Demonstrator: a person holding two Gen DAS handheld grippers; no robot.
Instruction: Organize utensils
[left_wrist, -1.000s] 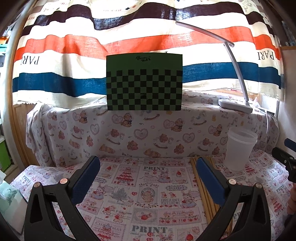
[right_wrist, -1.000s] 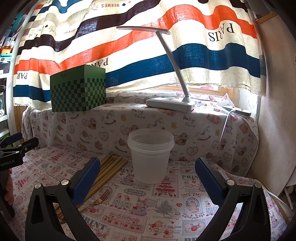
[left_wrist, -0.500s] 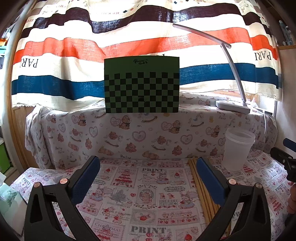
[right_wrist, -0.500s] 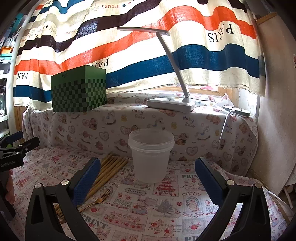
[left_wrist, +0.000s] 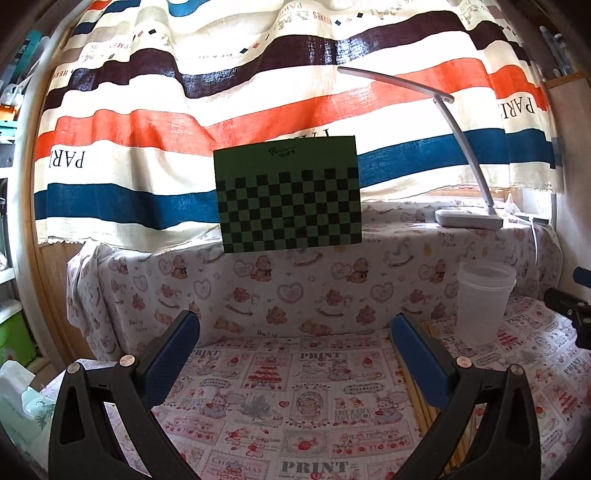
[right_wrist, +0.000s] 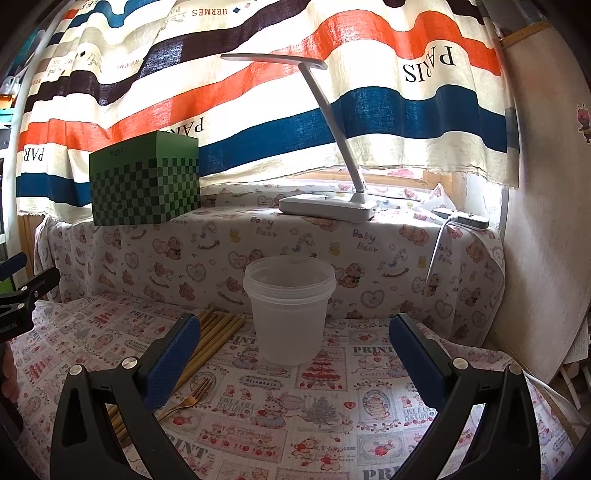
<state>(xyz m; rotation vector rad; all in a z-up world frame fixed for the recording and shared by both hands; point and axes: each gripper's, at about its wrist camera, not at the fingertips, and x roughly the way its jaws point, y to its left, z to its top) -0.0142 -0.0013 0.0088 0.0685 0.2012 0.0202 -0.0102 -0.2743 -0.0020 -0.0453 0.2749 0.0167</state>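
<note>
Cup (right_wrist: 290, 310) beside chopsticks (right_wrist: 218, 330) — upright

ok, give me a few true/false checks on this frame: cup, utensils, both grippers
1. The plastic cup stands upright with nothing visible inside. True.
2. The right gripper is shut on the fork. False: its jaws are wide open, and the fork lies on the tablecloth.
3. The chopsticks lie left of the cup in the right wrist view. True.
4. The left gripper holds a chopstick. False: it is open and holds nothing.
5. The desk lamp stands on the table beside the cup. False: it stands on the raised ledge behind.
</note>
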